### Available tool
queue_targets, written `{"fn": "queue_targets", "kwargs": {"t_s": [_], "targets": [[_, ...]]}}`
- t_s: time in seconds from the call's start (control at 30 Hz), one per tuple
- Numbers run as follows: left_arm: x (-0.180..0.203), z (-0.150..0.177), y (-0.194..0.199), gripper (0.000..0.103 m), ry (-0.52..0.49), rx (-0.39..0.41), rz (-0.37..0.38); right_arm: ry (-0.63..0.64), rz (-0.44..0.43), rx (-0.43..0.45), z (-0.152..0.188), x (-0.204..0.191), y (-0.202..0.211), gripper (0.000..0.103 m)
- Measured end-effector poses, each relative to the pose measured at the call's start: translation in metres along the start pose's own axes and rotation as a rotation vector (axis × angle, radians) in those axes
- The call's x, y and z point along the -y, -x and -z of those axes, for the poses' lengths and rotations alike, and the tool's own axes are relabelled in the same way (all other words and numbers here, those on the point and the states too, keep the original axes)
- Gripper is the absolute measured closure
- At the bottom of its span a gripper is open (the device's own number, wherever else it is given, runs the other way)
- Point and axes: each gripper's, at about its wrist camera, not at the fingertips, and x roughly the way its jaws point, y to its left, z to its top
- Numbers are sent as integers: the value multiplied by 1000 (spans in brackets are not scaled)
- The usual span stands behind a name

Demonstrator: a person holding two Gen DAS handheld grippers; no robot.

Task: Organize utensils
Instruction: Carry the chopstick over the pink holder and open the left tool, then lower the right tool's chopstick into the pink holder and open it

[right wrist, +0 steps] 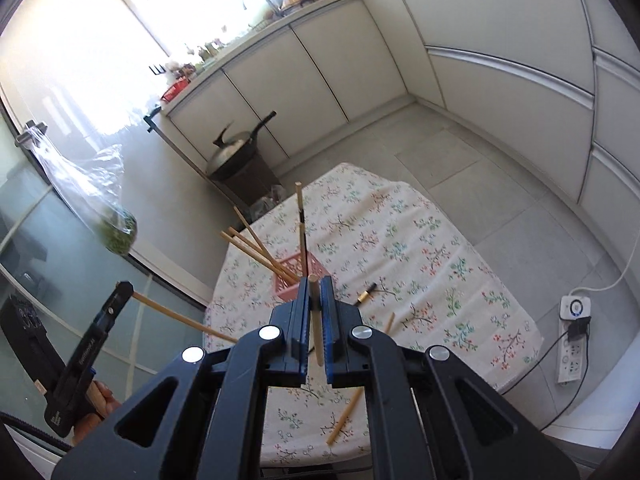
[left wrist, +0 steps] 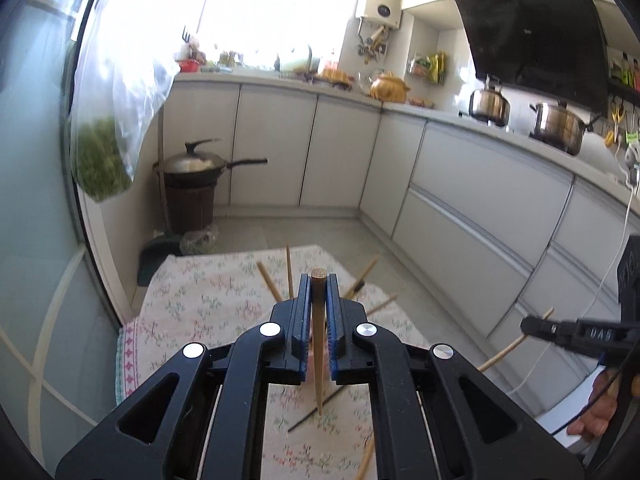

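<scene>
My left gripper is shut on a bamboo chopstick that hangs point down over the floral tablecloth. My right gripper is shut on another bamboo chopstick, also held upright. A pink slotted basket on the table holds several chopsticks leaning left and upright. The left gripper also shows in the right wrist view at lower left with its chopstick. The right gripper shows in the left wrist view at the right edge.
Loose chopsticks lie on the cloth, one black with a gold end. A lidded wok sits on a brown bin by the wall. White cabinets line the room. A power strip lies on the floor at right.
</scene>
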Motion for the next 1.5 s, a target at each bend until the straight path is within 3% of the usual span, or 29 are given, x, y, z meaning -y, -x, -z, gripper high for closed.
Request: {"fn": "queue_targets", "kwargs": {"t_s": [0.17, 0.33, 0.5, 0.7, 0.77, 0.87, 1.17, 1.5], "targets": [[13, -35, -9, 96, -6, 75, -5, 17, -7, 25, -12, -4, 2, 98], [17, -55, -36, 96, 2, 94, -20, 20, -9, 23, -24, -1, -7, 97], [15, -61, -67, 96, 0, 79, -51, 24, 0, 18, -35, 5, -19, 98], [4, -43, -106, 94, 19, -23, -83, 23, -5, 6, -43, 5, -33, 97], [-4, -40, -106, 75, 48, -36, -105, 19, -17, 7, -44, 2, -34, 97], [-14, -41, -91, 58, 85, 3, -129, 20, -30, 18, -47, -4, -33, 97], [-38, -42, -60, 41, 173, 41, -158, 44, -49, 70, -70, -36, -33, 97], [-51, -45, -61, 41, 202, 37, -148, 70, 20, 90, -97, -65, -88, 97]]}}
